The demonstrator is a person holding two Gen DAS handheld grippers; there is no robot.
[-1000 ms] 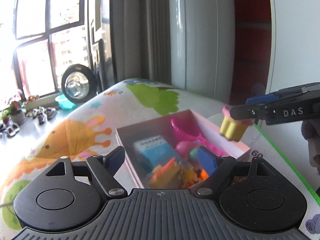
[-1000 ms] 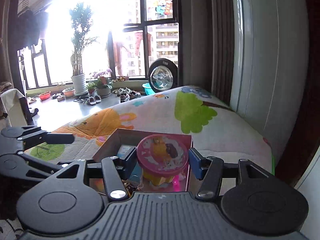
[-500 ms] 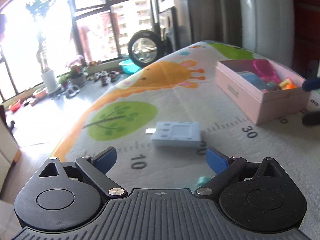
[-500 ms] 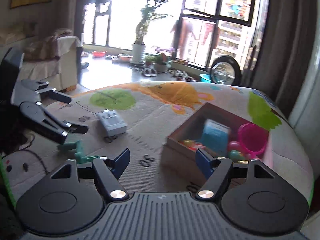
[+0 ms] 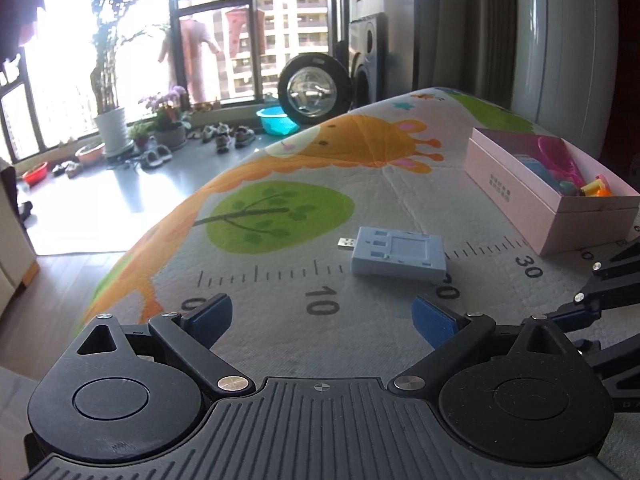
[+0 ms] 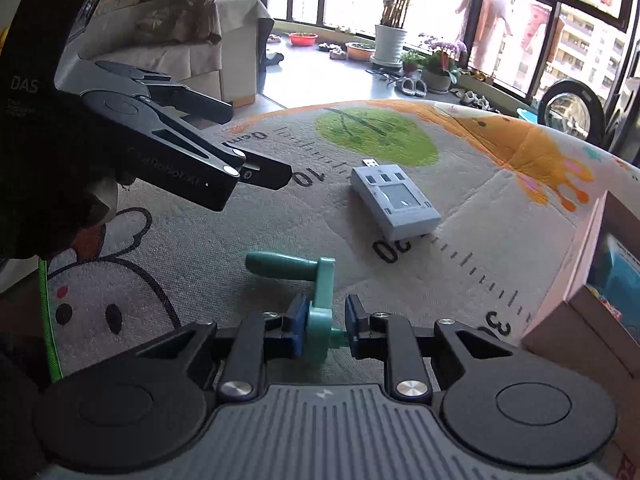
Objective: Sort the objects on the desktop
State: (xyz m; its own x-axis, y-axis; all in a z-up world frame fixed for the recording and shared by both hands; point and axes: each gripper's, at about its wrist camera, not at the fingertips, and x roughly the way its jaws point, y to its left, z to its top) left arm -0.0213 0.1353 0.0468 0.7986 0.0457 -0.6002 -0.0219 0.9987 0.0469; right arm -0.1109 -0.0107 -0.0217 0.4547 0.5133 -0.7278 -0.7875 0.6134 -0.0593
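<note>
My right gripper (image 6: 323, 330) is shut on a teal crank-shaped toy (image 6: 316, 280) that lies on the cartoon play mat. A grey-blue USB device (image 6: 394, 200) lies beyond it; it also shows in the left wrist view (image 5: 400, 254). My left gripper (image 5: 322, 316) is open and empty, low over the mat in front of the device; it shows in the right wrist view (image 6: 248, 160) at the left. A pink box (image 5: 548, 204) with several toys inside stands at the right.
The mat (image 5: 280, 208) with a ruler print covers the table, which curves off to the floor at the left. Part of the right gripper's arm (image 5: 612, 292) sits at the right edge. A cardboard edge (image 6: 580, 332) is at the right.
The right gripper let go of a pink-topped cupcake toy over the box, swung left and closed on the teal crank toy. The left gripper swung from the box to the USB device.
</note>
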